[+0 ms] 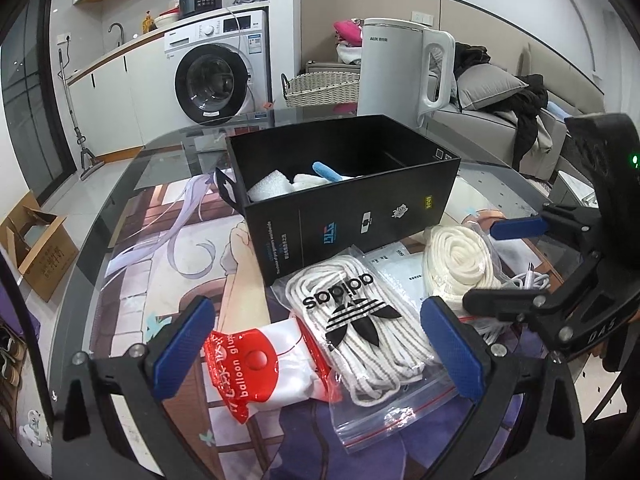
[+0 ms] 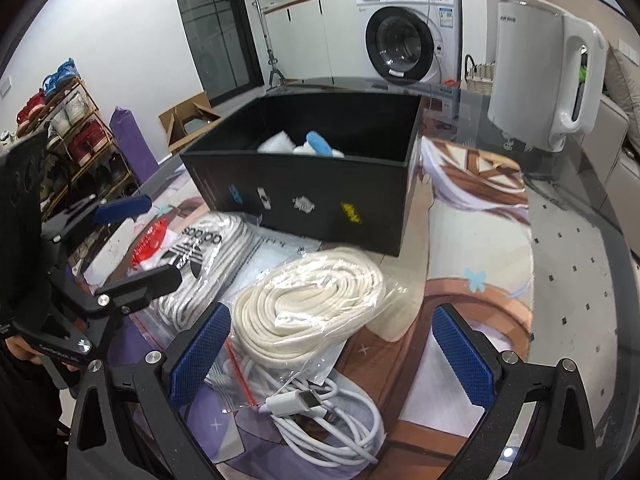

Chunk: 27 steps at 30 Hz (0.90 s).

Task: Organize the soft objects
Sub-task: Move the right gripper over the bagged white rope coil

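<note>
Partly done: white foam piece (image 1: 267,189) and blue item already lying in black box (image 1: 352,216). Still waiting outside beside box: Adidas lace bag (image 1: 360,328), bagged cream rope coil (image 2: 308,308), white USB-C cable (image 2: 332,420). Left gripper (image 1: 316,356) and right gripper (image 2: 332,356) hovering wide apart, holding nothing.

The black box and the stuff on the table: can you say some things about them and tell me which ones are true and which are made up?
1. The black box already has a blue thing and white foam inside. True.
2. The bag of adidas laces is inside the box. False: it lies on the table in front of the box.
3. The left gripper is squeezing the laces bag. False: its jaws stand wide open, one on each side.
4. The right gripper is open too, over the coil of cream rope. True.
5. A white charging cable lies by the rope. True.
</note>
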{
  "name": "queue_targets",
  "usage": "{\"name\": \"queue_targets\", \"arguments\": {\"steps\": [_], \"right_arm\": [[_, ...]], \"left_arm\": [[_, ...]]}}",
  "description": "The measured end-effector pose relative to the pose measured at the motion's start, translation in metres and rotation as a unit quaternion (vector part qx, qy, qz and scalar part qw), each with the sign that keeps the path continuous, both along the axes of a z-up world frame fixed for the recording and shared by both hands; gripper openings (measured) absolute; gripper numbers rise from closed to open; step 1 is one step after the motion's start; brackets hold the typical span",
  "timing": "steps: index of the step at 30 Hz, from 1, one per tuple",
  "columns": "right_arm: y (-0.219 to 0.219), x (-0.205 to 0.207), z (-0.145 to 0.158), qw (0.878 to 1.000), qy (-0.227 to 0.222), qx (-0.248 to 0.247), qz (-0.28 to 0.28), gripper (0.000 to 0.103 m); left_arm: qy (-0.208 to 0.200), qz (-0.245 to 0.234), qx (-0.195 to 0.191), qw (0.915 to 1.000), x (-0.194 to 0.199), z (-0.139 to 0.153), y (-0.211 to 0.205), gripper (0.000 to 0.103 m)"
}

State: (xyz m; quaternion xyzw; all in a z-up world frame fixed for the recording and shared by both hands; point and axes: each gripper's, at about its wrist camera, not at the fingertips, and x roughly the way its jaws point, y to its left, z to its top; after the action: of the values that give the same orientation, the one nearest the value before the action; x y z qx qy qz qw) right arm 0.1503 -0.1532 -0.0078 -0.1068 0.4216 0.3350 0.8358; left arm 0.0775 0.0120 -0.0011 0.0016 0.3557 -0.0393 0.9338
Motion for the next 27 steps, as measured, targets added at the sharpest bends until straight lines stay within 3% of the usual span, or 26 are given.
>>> {"name": "queue_targets", "arguments": {"steps": [20, 25, 27], "right_arm": [[0.038, 0.003, -0.006, 0.997, -0.014, -0.069, 0.034, 0.102], [0.038, 0.002, -0.003, 0.997, -0.028, -0.061, 0.032, 0.102], [0.036, 0.0, -0.002, 0.997, -0.037, -0.06, 0.03, 0.097]], "left_arm": [[-0.005, 0.008, -0.009, 0.9999, -0.004, 0.004, 0.012, 0.103], [-0.006, 0.005, -0.008, 0.9999, -0.004, 0.005, 0.011, 0.103], [-0.005, 0.005, -0.008, 0.9999, -0.004, 0.004, 0.011, 0.103]]}}
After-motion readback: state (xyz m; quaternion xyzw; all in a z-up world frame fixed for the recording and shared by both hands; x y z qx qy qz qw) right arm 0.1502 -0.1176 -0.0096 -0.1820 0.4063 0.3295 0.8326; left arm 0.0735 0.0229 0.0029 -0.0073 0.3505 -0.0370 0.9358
